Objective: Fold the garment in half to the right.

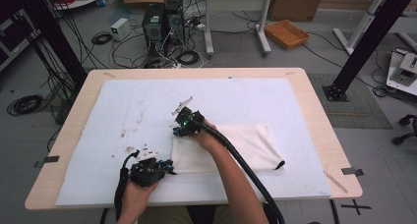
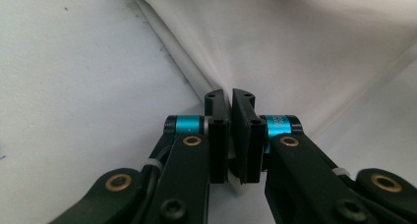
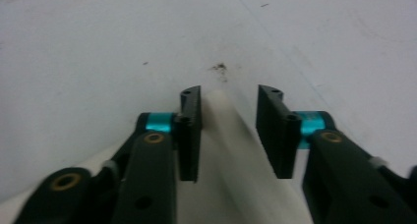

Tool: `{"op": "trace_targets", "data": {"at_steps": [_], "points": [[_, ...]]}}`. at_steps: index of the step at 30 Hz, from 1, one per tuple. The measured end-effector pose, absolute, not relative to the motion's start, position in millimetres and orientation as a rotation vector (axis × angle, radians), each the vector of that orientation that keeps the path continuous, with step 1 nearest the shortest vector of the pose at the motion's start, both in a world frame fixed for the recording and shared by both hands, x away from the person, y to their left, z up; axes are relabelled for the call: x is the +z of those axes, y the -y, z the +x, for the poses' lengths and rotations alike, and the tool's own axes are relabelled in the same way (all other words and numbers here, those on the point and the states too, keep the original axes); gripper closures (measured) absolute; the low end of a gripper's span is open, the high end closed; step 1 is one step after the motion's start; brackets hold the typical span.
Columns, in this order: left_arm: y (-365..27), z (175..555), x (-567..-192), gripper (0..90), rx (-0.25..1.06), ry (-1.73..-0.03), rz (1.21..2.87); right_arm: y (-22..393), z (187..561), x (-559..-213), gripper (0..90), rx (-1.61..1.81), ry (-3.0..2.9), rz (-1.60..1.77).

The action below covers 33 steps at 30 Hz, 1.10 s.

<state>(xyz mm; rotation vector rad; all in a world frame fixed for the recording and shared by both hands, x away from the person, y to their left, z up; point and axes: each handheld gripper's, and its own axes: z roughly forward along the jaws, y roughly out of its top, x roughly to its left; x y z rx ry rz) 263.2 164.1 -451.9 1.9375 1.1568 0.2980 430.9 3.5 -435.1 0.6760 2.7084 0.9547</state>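
White cloth (image 1: pixel 231 148) is lying folded on the pale mat (image 1: pixel 123 111), toward the mat's near edge and right of its middle. The left gripper (image 1: pixel 169 166) is pinching the cloth's near left corner, jaws clamped tight on the fabric. The right gripper (image 1: pixel 179 131) is sitting at the cloth's far left corner, its jaws part open around a raised fold, not yet pressing it. It looks like a folding step is being set up; next, the right jaws need to close firmly before any lift.
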Motion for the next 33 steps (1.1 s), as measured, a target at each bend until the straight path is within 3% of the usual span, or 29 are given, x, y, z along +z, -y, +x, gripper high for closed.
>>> {"op": "trace_targets", "data": {"at_steps": [3,4,12,19,33], "points": [[-163.8,263.3,-450.8,85.2,0.293,-1.161,1.939,-2.5,432.1,-435.4,86.0,0.986,-2.752,0.678],[-163.6,262.9,-449.7,85.3,0.297,-1.159,1.929,-2.4,431.7,-435.0,87.4,0.984,-2.755,0.678],[-163.2,259.9,-435.2,85.4,0.280,-1.072,1.814,9.1,427.2,-421.2,87.6,1.074,-2.700,0.666],[-144.6,267.4,-416.7,85.6,0.201,-0.991,1.744,46.1,423.8,-395.4,87.7,1.255,-2.605,0.717],[-62.4,290.7,-378.8,85.6,0.129,-0.844,1.775,141.5,419.4,-373.4,87.7,1.399,-2.424,0.870]]}}
